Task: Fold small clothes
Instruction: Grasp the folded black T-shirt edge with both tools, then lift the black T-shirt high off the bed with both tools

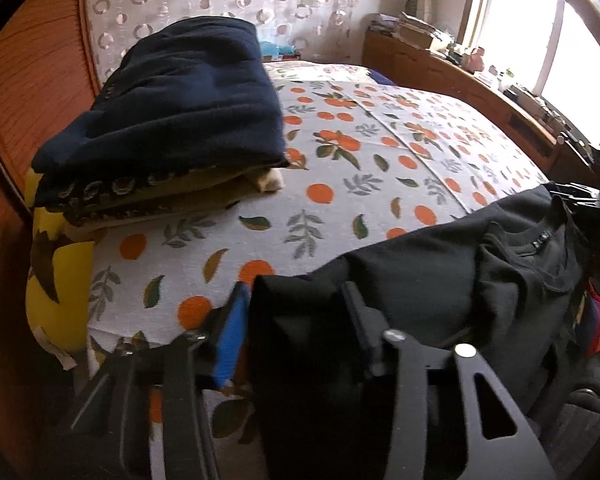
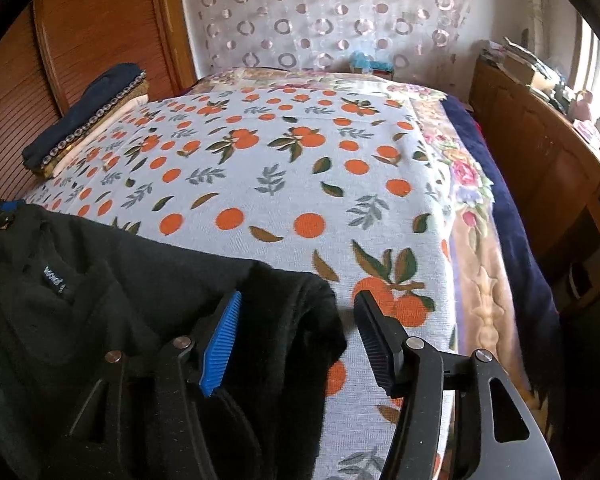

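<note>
Landmark = bed [image 1: 380, 184], covered with an orange-print sheet [image 2: 300, 168].

Far left of bed: folded stack [image 1: 172, 120] lies on the sheet against the wooden wall panel [image 1: 32, 80]. Navy piece on top, olive and cream layers under it. Yellow patterned cloth [image 1: 56, 264] hangs off the bed's left edge just below the stack. In the right wrist view the same stack [image 2: 84, 120] sits at the bed's far-left corner.

Near edge of bed, left part: left gripper [image 1: 296, 320], blue pad on one finger, black pad on the other. Jaws stand moderately apart with a thick bunch of black shirt [image 1: 440, 272] filling the gap. Cloth touches both pads, so it looks clamped on the shirt, not fully closed.

Shirt is stretched along the bed's near edge between the two grippers. Collar and neck label face up, roughly midway. Its upper edge lies on the sheet; the rest drapes off the near edge.

Near edge, right part: right gripper [image 2: 296, 332] has jaws wide apart. Shirt [image 2: 100, 300] shoulder fold lies against the blue pad only; the black pad is clear of the cloth, over bare sheet. Not gripping.

Right of bed: floral quilt [image 2: 472, 200] and navy blanket [image 2: 512, 216] run down the bed's right side. Beyond them a wooden cabinet [image 2: 540, 152] with clutter on top, under the window [image 1: 540, 20].

Head of bed: curtain [image 2: 324, 16] with ring pattern.
</note>
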